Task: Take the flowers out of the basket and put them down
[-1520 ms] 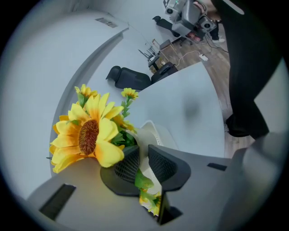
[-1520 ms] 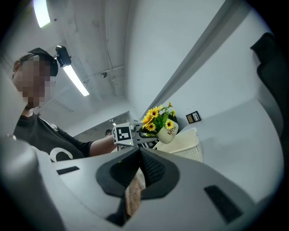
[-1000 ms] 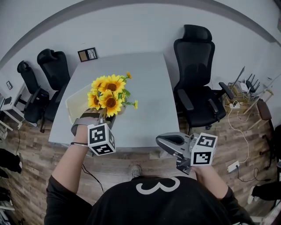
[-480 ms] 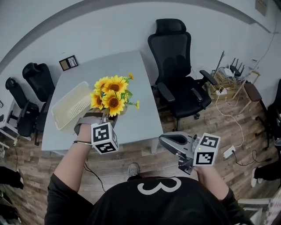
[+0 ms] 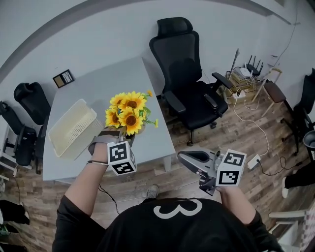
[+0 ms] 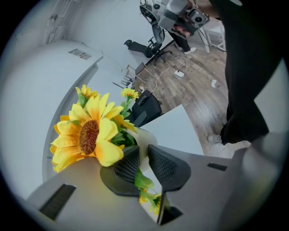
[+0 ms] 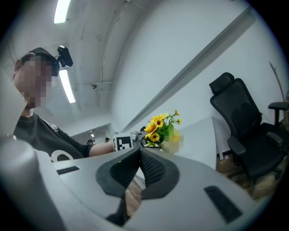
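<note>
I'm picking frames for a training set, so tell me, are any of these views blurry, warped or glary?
Head view: sharp, but the fisheye bends the table edges. Left gripper view: flowers crisp, black vignette in the corners. Right gripper view: ceiling lights glare mildly, and a mosaic patch sits upper left.

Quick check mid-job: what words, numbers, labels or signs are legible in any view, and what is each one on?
"3": large white numeral on the person's black shirt.
Marker cubes: black-and-white square patterns only, no letters or numbers.
Small dark frame on the far end of the table: too small to read.
Nothing else legible in either gripper view.
</note>
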The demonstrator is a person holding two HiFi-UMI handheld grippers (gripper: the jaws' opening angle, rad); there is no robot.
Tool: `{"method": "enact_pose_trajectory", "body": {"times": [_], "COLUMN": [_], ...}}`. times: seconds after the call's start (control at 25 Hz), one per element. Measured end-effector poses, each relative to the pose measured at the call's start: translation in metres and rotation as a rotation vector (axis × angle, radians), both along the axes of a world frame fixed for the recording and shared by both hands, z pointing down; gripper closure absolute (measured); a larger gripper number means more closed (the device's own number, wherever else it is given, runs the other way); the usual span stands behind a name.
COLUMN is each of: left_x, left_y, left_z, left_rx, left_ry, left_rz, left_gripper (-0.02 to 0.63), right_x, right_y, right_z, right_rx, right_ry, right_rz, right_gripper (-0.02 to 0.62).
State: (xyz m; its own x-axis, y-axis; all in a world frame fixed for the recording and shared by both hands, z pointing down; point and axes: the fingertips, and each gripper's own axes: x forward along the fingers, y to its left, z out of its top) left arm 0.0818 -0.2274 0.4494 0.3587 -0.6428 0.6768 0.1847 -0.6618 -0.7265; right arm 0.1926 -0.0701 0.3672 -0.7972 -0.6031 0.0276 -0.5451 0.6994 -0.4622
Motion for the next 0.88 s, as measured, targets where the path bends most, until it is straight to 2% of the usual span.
{"method": "enact_pose_trajectory", "body": {"times": [0.52, 0.88], "left_x": [-0.001, -0.001], "left_y": [-0.03, -0.042], "left_z": [0.077, 0.137], "left_rx": [-0.106, -0.18], "left_ry": [-0.054, -0.07], "left_rz": [0.022, -0.003], "left_gripper": [0.535, 0.535], "right_x": [0.0, -0.001], "right_y": [-0.03, -0.051], "right_z": [0.017, 0.027], "right_rx": [-0.052, -0.085], "right_ry": [-0.008, 0.004], "right_rz": [0.043, 0.048], "right_gripper": [0.588, 0.588]}}
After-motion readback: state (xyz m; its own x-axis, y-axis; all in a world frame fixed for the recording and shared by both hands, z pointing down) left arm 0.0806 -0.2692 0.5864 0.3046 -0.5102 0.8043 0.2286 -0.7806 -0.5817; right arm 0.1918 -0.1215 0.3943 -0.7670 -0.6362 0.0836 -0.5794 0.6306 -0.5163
